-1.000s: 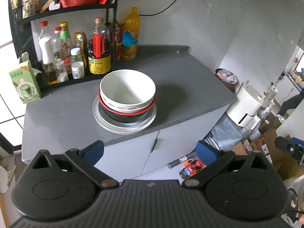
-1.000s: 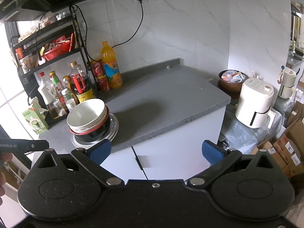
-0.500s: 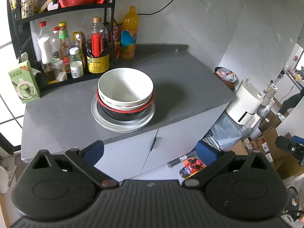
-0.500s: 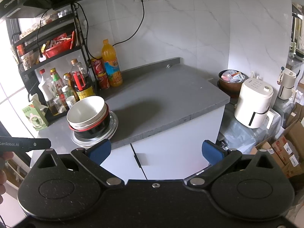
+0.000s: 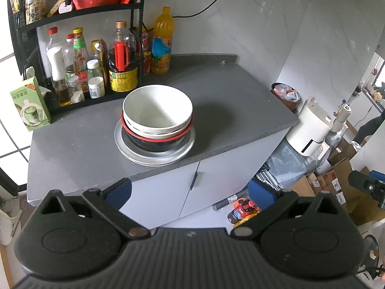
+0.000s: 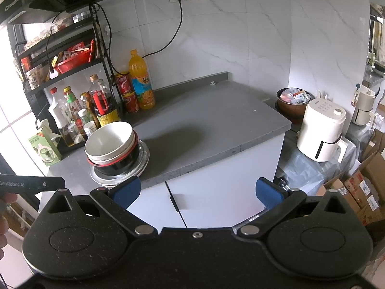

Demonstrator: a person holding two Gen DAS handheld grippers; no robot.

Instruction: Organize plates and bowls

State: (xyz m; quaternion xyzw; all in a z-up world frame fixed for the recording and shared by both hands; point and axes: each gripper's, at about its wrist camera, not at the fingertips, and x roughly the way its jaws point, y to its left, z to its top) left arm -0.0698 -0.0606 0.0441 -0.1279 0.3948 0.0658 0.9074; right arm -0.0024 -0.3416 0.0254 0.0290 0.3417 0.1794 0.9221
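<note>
A stack stands on the grey counter (image 5: 240, 101): a white bowl (image 5: 157, 109) on top, a second pale bowl under it, then a black bowl with a red rim (image 5: 154, 142), all on a silver plate (image 5: 134, 151). The right wrist view shows the same white bowl (image 6: 108, 142) and silver plate (image 6: 144, 159) at the counter's left. My left gripper (image 5: 190, 189) hangs open in front of the counter, short of the stack, with nothing between its blue pads. My right gripper (image 6: 196, 191) is open too, lower right of the stack, empty.
A black rack (image 5: 79, 12) with bottles and jars stands behind the stack. An orange drink bottle (image 5: 161, 41) and red cans sit by the wall. A green carton (image 5: 30, 107) is at the counter's left. White cabinet doors (image 6: 216, 192), a white appliance (image 6: 321, 132) and cardboard boxes lie right.
Both grippers have drawn back slightly from the counter, so the stack sits a little higher in the left wrist view. The stack has not moved. Both stay open.
</note>
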